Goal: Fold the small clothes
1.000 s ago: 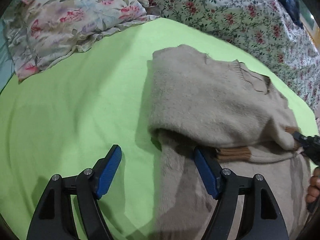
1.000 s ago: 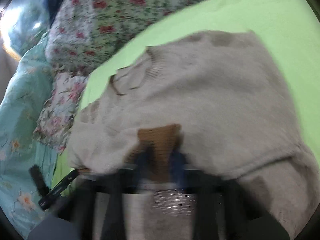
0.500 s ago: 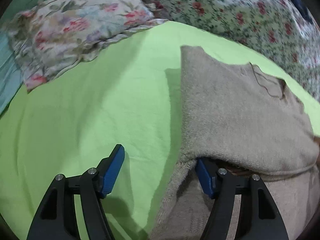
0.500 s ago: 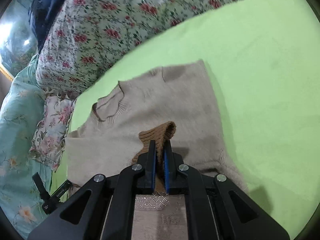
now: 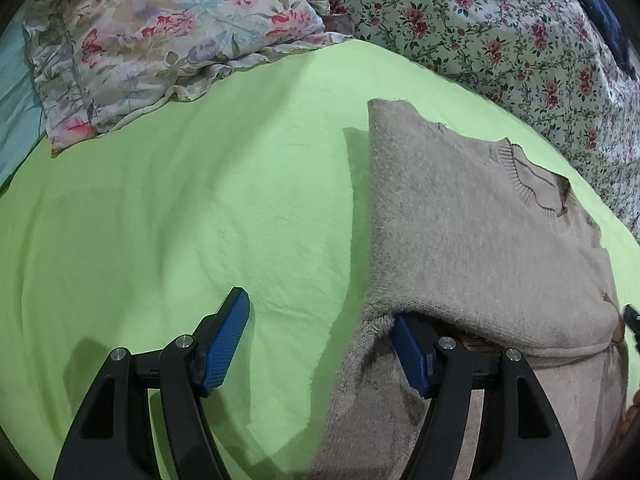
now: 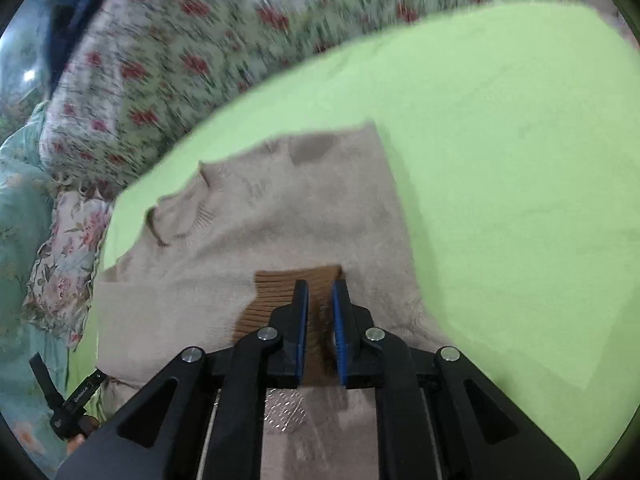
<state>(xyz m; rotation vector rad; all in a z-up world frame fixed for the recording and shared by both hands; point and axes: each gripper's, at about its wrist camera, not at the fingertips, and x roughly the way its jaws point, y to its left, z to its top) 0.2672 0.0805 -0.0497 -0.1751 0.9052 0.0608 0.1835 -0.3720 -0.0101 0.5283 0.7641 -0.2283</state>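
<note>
Bedding fills both views: a lime-green sheet (image 5: 180,220) is spread flat, w/ a floral quilt (image 5: 500,32) bunched along its far edge and a floral pillow (image 5: 160,28) at the far left. A beige sweater (image 5: 460,232) is laid on the sheet, right of centre in the left wrist view, neckline (image 5: 532,184) toward the quilt, one side folded in over the body. A brown ribbed cuff (image 6: 296,292) is seen lying on top of the sweater in the right wrist view. The left gripper (image 5: 320,340) is held wide apart; its left pad is over bare sheet, its right pad is tucked under the folded sweater edge. The right gripper (image 6: 320,308) is parted by a narrow gap, w/ the cuff lying betw. the blue pads (image 6: 340,320); whether they still touch it can't be told. Background is motion-blurred in that view.
</note>
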